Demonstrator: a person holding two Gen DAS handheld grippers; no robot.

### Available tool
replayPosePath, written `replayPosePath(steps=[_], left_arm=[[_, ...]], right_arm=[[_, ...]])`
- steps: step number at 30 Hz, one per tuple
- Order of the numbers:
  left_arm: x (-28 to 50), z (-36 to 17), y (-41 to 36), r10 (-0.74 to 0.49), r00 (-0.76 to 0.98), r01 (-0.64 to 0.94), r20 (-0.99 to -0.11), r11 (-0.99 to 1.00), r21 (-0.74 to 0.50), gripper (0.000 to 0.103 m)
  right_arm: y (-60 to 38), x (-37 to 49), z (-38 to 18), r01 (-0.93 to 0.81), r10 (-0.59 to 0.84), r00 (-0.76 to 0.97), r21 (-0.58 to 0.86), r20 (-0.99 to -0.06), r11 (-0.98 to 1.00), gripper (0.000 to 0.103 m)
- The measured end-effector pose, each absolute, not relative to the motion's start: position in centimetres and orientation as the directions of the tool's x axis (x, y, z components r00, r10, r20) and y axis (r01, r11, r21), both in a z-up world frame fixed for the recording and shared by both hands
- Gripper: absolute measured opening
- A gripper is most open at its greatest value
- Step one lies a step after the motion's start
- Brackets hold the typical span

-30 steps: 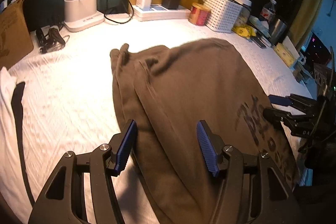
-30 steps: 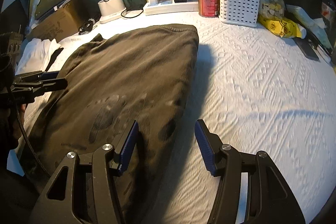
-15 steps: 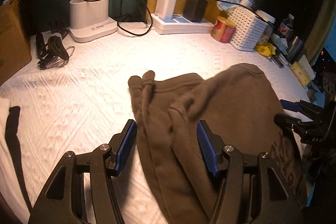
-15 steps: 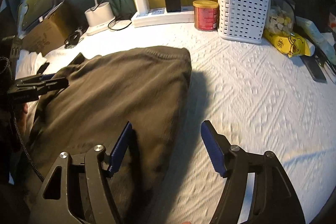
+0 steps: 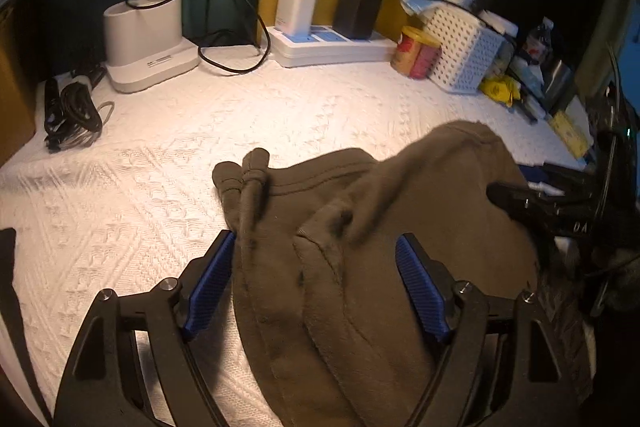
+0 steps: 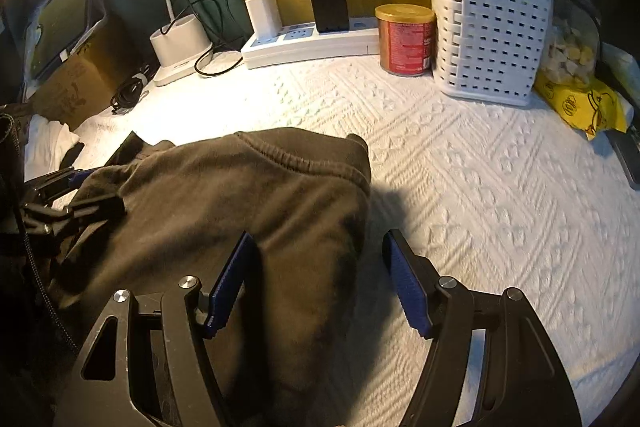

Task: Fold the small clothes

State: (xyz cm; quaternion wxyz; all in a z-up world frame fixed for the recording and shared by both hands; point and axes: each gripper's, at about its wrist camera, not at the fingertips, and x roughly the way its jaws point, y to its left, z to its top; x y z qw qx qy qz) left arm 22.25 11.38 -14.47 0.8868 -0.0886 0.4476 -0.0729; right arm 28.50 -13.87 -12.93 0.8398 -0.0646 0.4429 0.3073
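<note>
An olive-brown garment (image 5: 360, 247) lies on the white textured cover (image 5: 200, 131), its top edge bunched with a rolled corner at the far left. My left gripper (image 5: 316, 267) is open, its blue pads on either side of the garment's left part. In the right wrist view the same garment (image 6: 240, 219) fills the lower left. My right gripper (image 6: 316, 267) is open, its blue pads straddling the garment's right edge. Each gripper shows in the other's view: the right one (image 5: 532, 199), the left one (image 6: 72, 199).
At the back stand a white lamp base (image 5: 148, 35), a power strip with chargers (image 5: 328, 43), a red can (image 6: 406, 41) and a white basket (image 6: 488, 39). A coiled black cable (image 5: 72, 111) lies left. A yellow packet (image 6: 580, 105) lies right. White cloth (image 6: 48, 143) lies far left.
Both grippers have moved forward along the garment toward its far edge. The garment's top edge now looks bunched and lies nearer to me. Both stay open.
</note>
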Motion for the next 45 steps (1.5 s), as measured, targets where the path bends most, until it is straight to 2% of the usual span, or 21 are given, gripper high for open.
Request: replayPosePath(steps=[8, 10, 11, 12, 14, 17, 18, 19, 21, 22, 24, 27, 36, 45], left_arm=[[21.9, -14.5, 11.0, -0.19, 0.582, 0.039, -0.791, 0.978, -0.207, 0.08], [21.8, -14.5, 10.4, -0.241, 0.58, 0.074, -0.778, 0.967, -0.245, 0.077], [21.7, -14.4, 10.0, -0.264, 0.579, 0.094, -0.771, 0.961, -0.259, 0.066], [21.6, -14.5, 9.6, -0.264, 0.582, 0.104, -0.769, 0.962, -0.252, 0.06], [21.5, -14.4, 8.8, -0.253, 0.579, 0.122, -0.775, 0.967, -0.224, 0.057], [21.6, -14.4, 8.6, -0.261, 0.576, 0.134, -0.775, 0.965, -0.226, 0.039], [21.6, -14.4, 8.6, -0.266, 0.574, 0.138, -0.775, 0.964, -0.229, 0.036], [21.6, -14.4, 8.6, -0.272, 0.573, 0.14, -0.773, 0.962, -0.234, 0.029], [21.5, -14.4, 8.4, -0.29, 0.569, 0.15, -0.769, 0.957, -0.249, 0.026], [21.5, -14.4, 8.1, -0.288, 0.569, 0.157, -0.77, 0.957, -0.242, 0.021], [21.5, -14.3, 7.8, -0.294, 0.567, 0.169, -0.769, 0.956, -0.241, 0.02], [21.3, -14.2, 7.8, -0.306, 0.568, 0.165, -0.764, 0.952, -0.259, 0.02], [20.2, -12.9, 7.0, -0.301, 0.593, 0.175, -0.747, 0.954, -0.245, 0.019], [18.3, -10.0, 6.4, -0.284, 0.663, 0.187, -0.692, 0.959, -0.215, 0.018]], right_arm=[[-13.2, 28.4, -13.1, -0.588, 0.459, 0.426, 0.147, -0.779, 0.795, 0.071], [-13.0, 28.4, -13.0, -0.603, 0.477, 0.414, 0.159, -0.776, 0.782, 0.071], [-12.8, 28.3, -13.1, -0.613, 0.488, 0.403, 0.168, -0.774, 0.772, 0.071], [-12.6, 28.1, -13.0, -0.625, 0.494, 0.397, 0.166, -0.774, 0.763, 0.069], [-12.0, 27.6, -13.0, -0.649, 0.501, 0.388, 0.156, -0.774, 0.745, 0.064], [-11.5, 27.3, -13.0, -0.663, 0.498, 0.388, 0.141, -0.775, 0.735, 0.059], [-11.5, 27.3, -12.9, -0.664, 0.5, 0.387, 0.142, -0.775, 0.734, 0.057], [-11.6, 27.3, -12.9, -0.665, 0.502, 0.386, 0.144, -0.774, 0.733, 0.053], [-11.6, 27.2, -12.9, -0.672, 0.518, 0.374, 0.16, -0.769, 0.723, 0.036], [-11.6, 27.0, -12.9, -0.675, 0.528, 0.367, 0.171, -0.766, 0.717, 0.032], [-11.3, 26.6, -12.8, -0.679, 0.531, 0.367, 0.17, -0.764, 0.715, 0.025], [-11.2, 26.2, -12.5, -0.679, 0.532, 0.371, 0.169, -0.761, 0.715, 0.019], [-11.3, 24.5, -11.1, -0.683, 0.543, 0.393, 0.16, -0.742, 0.712, 0.016], [-12.0, 21.8, -8.4, -0.692, 0.569, 0.437, 0.144, -0.697, 0.708, 0.016]])
